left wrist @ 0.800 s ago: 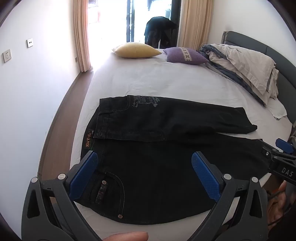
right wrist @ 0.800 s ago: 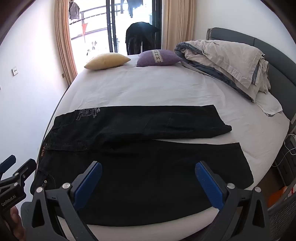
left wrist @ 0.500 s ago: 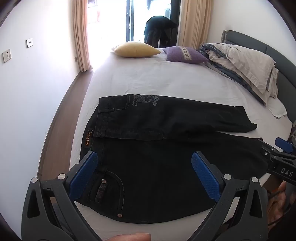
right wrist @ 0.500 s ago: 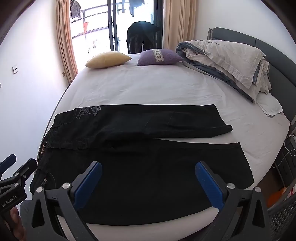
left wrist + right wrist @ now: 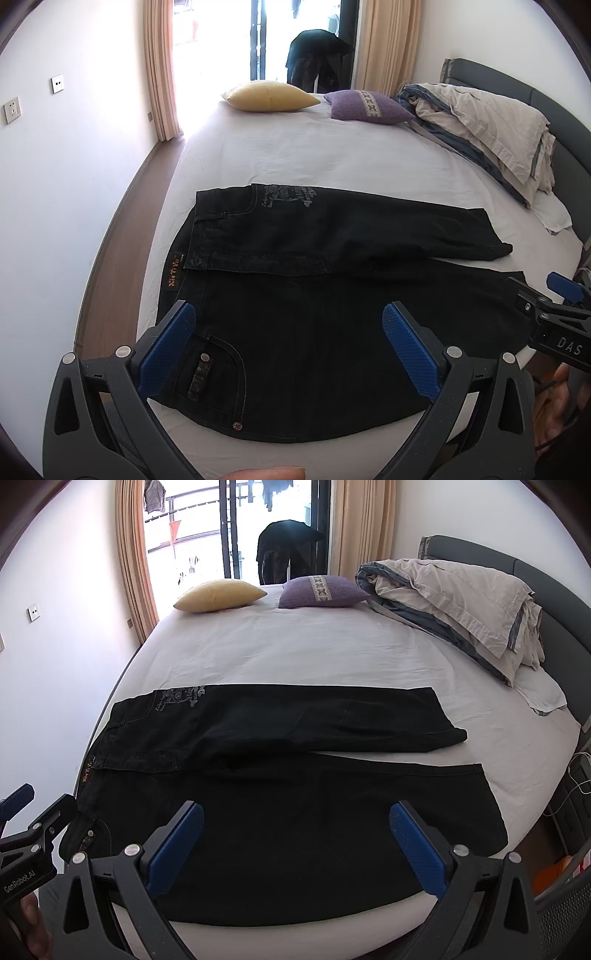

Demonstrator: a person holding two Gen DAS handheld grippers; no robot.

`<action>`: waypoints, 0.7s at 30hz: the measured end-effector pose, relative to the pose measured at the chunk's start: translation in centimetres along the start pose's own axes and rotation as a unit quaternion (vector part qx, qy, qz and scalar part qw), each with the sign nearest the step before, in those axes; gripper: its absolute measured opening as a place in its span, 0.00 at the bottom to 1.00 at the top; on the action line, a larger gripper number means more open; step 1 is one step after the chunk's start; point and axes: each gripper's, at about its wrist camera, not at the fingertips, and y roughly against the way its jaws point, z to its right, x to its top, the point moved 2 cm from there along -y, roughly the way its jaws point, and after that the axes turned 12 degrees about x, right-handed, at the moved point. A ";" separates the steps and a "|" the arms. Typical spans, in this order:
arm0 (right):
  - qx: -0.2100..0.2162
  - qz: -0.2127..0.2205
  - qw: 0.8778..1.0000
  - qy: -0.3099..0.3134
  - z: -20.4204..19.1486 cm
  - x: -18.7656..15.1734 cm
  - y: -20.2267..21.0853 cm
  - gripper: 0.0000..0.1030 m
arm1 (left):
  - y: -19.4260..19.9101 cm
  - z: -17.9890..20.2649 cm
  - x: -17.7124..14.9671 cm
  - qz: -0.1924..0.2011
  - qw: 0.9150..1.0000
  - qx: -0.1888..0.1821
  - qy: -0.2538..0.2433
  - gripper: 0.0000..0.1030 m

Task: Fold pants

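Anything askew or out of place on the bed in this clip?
Mildly. The black pants lie flat, but the far leg is turned over at the waist and angles away from the near leg, leaving a wedge of white sheet between the hems. Both tools hover open.

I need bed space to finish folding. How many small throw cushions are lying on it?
2: a yellow throw cushion at the far edge near the window, and a purple patterned throw cushion to its right. The heaped bedding may hide more.
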 end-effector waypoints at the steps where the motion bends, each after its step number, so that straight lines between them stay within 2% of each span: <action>1: 0.000 0.000 1.000 0.000 0.0 0.0 0.0 1.00 | 0.0 0.0 0.0 0.000 1.000 0.000 0.000 1.00; 21: -0.002 -0.004 1.000 0.004 -0.3 -0.2 -0.3 1.00 | -0.1 -0.1 -0.6 -0.006 1.000 -0.002 -0.002 1.00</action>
